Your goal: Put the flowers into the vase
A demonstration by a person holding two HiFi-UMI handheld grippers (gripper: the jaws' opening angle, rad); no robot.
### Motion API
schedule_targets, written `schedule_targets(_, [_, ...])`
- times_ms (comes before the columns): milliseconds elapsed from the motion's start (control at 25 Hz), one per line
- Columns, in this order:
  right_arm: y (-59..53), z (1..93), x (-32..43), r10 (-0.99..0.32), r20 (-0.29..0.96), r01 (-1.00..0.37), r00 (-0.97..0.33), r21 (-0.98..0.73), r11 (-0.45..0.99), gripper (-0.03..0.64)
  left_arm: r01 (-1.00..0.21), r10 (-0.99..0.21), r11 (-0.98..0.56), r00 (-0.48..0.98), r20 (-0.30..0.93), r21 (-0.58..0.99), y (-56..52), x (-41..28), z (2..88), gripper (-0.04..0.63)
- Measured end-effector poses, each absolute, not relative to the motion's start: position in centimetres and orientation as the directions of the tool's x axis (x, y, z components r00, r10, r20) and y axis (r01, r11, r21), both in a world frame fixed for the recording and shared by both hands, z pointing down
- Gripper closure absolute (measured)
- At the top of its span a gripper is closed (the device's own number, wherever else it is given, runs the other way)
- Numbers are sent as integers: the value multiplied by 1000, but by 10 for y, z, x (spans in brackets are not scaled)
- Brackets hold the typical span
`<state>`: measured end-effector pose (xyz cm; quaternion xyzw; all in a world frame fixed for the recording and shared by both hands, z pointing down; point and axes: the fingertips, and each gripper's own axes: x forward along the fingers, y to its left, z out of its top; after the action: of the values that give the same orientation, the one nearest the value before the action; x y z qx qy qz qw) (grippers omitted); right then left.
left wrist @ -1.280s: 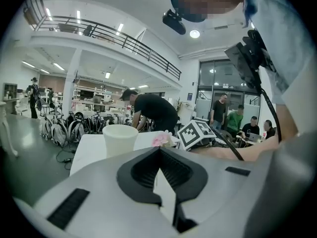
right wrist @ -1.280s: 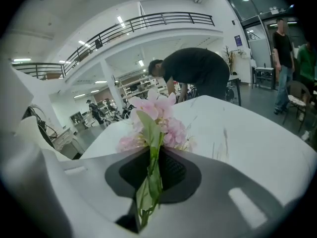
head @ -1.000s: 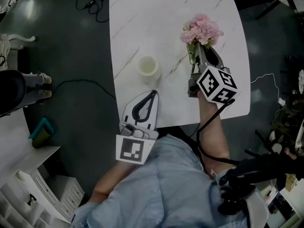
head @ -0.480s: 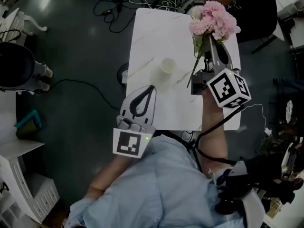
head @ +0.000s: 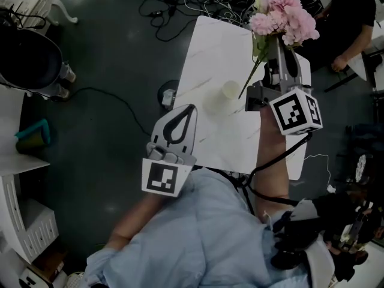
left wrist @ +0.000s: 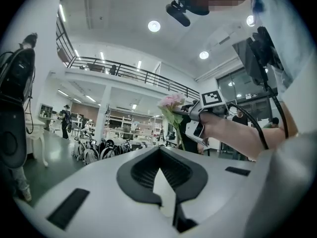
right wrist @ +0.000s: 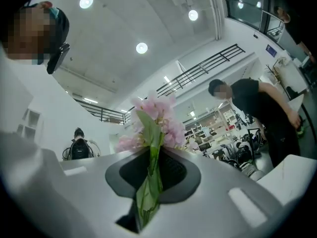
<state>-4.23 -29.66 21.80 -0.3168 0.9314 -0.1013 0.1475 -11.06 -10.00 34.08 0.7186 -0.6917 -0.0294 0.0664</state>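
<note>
Our right gripper (head: 280,47) pinched the flowers (head: 285,18) by the stems, blooms upward, ready for the vase (head: 230,89). Our left gripper (head: 189,110) hung pressed together, empty.

Light-blue shirt (head: 204,233) there. Left gripper (head: 189,108) and right gripper (head: 281,50): pale grey, black-padded, each with a black-and-white marker cube (head: 295,110). Black cable (head: 270,164) off the right.

Pink flowers (head: 283,15) on green stems are held aloft, apart from the upright cream vase (head: 230,89).
</note>
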Motion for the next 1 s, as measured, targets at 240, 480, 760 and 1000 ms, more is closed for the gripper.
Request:
schedule_targets(240, [-306, 229, -62, -573, -220, -513, -790, -277, 813, 578, -988, -996, 10, 4, 92, 153, -104, -121, 352, 591])
schedule_targets(480, [-306, 254, -62, -549, -230, -475, -804, -306, 825, 578, -985, -988, 34, -8, 155, 170, -101, -118, 370, 591])
schedule_targets(760, [-307, 266, -61, -513, -235, -430, -825, -328, 841, 578, -978, -979, 34, 8, 202, 204, -117, -118, 367, 589])
schedule_targets(1000, [-307, 267, -62, -474, -240, -399, -847, -303, 866, 574, -975, -971, 11, 44, 235, 224, -134, -111, 361, 590])
